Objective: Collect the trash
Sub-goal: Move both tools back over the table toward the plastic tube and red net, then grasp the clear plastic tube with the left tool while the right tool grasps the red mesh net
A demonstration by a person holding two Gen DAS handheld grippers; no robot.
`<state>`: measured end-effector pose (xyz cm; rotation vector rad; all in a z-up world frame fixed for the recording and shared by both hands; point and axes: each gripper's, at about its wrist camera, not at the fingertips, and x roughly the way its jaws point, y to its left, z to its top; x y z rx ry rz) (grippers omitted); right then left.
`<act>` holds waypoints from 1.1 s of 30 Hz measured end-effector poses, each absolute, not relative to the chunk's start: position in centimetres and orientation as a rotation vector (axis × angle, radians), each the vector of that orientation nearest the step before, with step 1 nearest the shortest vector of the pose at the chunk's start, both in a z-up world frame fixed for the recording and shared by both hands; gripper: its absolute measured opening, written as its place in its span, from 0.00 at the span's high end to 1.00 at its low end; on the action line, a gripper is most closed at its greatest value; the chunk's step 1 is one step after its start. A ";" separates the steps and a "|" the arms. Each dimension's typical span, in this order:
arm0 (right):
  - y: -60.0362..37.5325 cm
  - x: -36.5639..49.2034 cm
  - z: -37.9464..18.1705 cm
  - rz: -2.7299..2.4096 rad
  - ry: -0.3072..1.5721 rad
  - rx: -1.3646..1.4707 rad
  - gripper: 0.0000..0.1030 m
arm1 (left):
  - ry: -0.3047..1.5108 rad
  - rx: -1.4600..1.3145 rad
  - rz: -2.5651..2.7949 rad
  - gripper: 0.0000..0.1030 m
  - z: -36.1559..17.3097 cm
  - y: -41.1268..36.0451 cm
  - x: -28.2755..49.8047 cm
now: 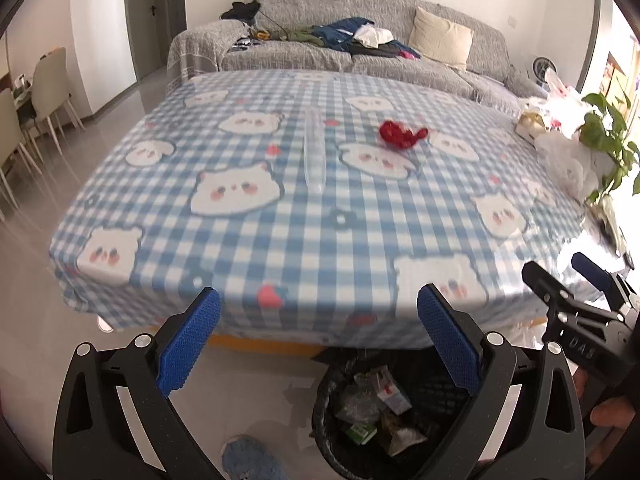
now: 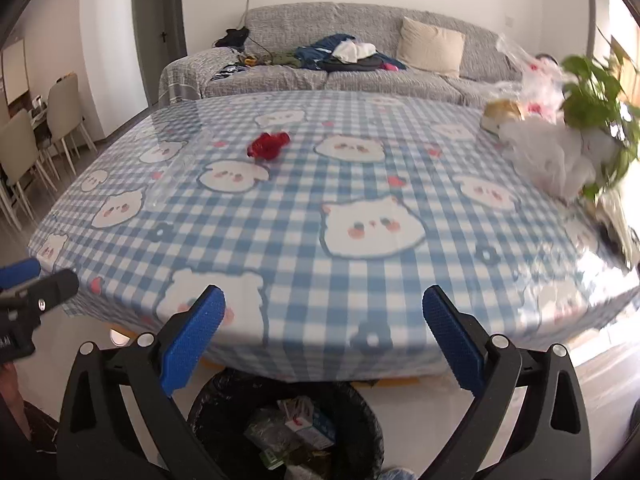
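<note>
A crumpled red wrapper (image 1: pixel 401 133) (image 2: pixel 269 145) lies on the blue checked tablecloth (image 1: pixel 300 216) (image 2: pixel 304 208), toward the far side. A clear plastic sleeve (image 1: pixel 314 152) (image 2: pixel 160 188) lies flat on the cloth to its left. Below the table's near edge stands a black trash bin (image 1: pixel 340 436) (image 2: pixel 360 412) holding cartons and wrappers. My left gripper (image 1: pixel 318 340) hangs open above the bin, nothing between its blue pads. My right gripper (image 2: pixel 324 340) is open too, empty, over the bin and the table edge. The right gripper (image 1: pixel 576 280) also shows at the left wrist view's right edge.
White plastic bags (image 2: pixel 560 160) (image 1: pixel 568 160), a potted green plant (image 2: pixel 592 96) (image 1: pixel 608 128) and a small box (image 2: pixel 502 114) crowd the table's right end. A grey sofa (image 1: pixel 360 40) with clothes stands behind. Dining chairs (image 1: pixel 44 92) stand at the left. A blue slipper (image 1: pixel 248 460) lies on the floor.
</note>
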<state>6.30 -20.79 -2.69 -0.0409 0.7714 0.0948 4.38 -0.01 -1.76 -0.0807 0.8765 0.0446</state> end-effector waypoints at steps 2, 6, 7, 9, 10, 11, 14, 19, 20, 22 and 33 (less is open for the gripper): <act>-20.5 7.1 -2.3 0.102 0.765 -0.054 0.08 | 0.878 -0.084 0.051 0.06 -1.7 0.3 5.3; -20.1 8.6 -2.0 0.105 0.755 -0.073 0.08 | 0.897 -0.098 0.058 0.06 -2.1 0.9 7.0; -20.0 9.0 -1.9 0.103 0.752 -0.077 0.08 | 0.902 -0.101 0.058 0.06 -2.2 1.1 7.3; -19.9 9.9 -1.9 0.100 0.752 -0.074 0.08 | 0.910 -0.105 0.057 0.06 -2.4 1.2 8.3; -19.8 10.3 -2.0 0.104 0.756 -0.071 0.08 | 0.912 -0.100 0.063 0.06 -2.5 1.3 8.9; -19.7 10.8 -2.0 0.106 0.758 -0.069 0.08 | 0.914 -0.100 0.069 0.06 -2.5 1.4 9.4; -19.2 12.2 -2.0 0.114 0.756 -0.069 0.08 | 0.916 -0.106 0.079 0.06 -2.4 1.9 11.0; -18.3 14.4 -2.1 0.133 0.751 -0.094 0.08 | 0.923 -0.102 0.102 0.06 -2.8 2.6 13.7; -18.1 14.8 -2.2 0.133 0.750 -0.103 0.08 | 0.928 -0.101 0.107 0.06 -3.0 2.8 14.4; -17.9 15.9 -2.4 0.134 0.751 -0.108 0.08 | 0.937 -0.101 0.118 0.06 -3.3 3.1 15.5; -16.5 22.5 -3.2 0.197 0.755 -0.096 0.08 | 0.978 -0.085 0.133 0.07 -4.9 3.0 22.6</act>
